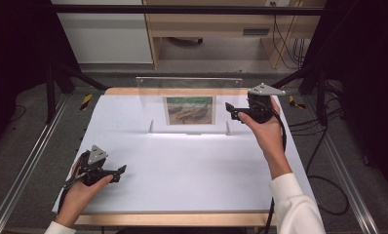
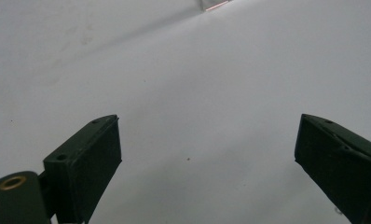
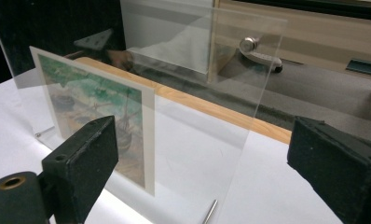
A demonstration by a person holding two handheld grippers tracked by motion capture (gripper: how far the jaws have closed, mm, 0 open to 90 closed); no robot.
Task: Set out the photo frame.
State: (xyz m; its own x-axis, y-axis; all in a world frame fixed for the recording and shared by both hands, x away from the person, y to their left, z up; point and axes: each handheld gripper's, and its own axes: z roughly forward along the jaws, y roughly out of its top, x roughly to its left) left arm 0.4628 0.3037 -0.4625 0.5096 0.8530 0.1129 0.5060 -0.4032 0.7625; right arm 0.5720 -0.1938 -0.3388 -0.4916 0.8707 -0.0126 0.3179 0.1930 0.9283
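High view: your picture (image 1: 190, 110) sits in the clear frame (image 1: 188, 105) — right gripper (image 1: 232, 111) wide, empty beside it; left gripper (image 1: 119, 173) wide, idle.

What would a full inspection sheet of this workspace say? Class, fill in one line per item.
Surface: white table top, wooden edge at the front and back.
Job's things: clear acrylic frame standing upright at the far middle, with a picture inside.
Clutter: nothing seen.
Grippers: left gripper open and empty, low over the near left of the table; right gripper open, at the frame's right end, nothing pressed between its pads.
Cables: black cable trailing from the right gripper; more on the floor at right.
Surroundings: dark rig bars, wooden furniture behind.
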